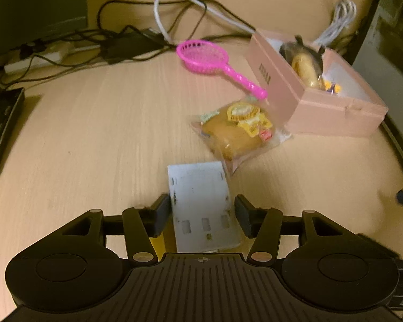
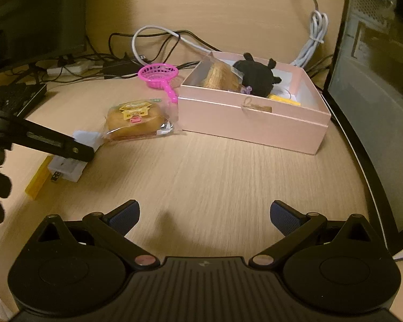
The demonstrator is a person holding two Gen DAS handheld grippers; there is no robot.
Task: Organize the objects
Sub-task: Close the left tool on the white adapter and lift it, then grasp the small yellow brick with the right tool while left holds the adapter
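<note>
On the tabletop (image 2: pixel 228 177) lie one pink box (image 2: pixel 252 123), one wrapped bun (image 2: pixel 134 119), one pink toy racket (image 1: pixel 209 59), one white adapter (image 1: pixel 201 204) and one yellow strip (image 2: pixel 37 179); inside the box sit one black plush toy (image 2: pixel 255 76) and a second wrapped bun (image 2: pixel 217 76).

The left hand-held gripper (image 1: pixel 202 214) points steeply down over the adapter, its pads at either side of it; the left pad appears to touch the adapter's edge, while a thin gap shows at the right pad, so no firm pinch is visible. The right hand-held gripper (image 2: pixel 204 214) hangs over bare wood with its fingers spread wide and nothing between them.

The adapter lies just beside the loose bun; the bun lies just beside the box's near corner; the racket's handle reaches the box wall. Cables (image 1: pixel 137 40) crowd the far edge; open wood stretches in front of the box.
</note>
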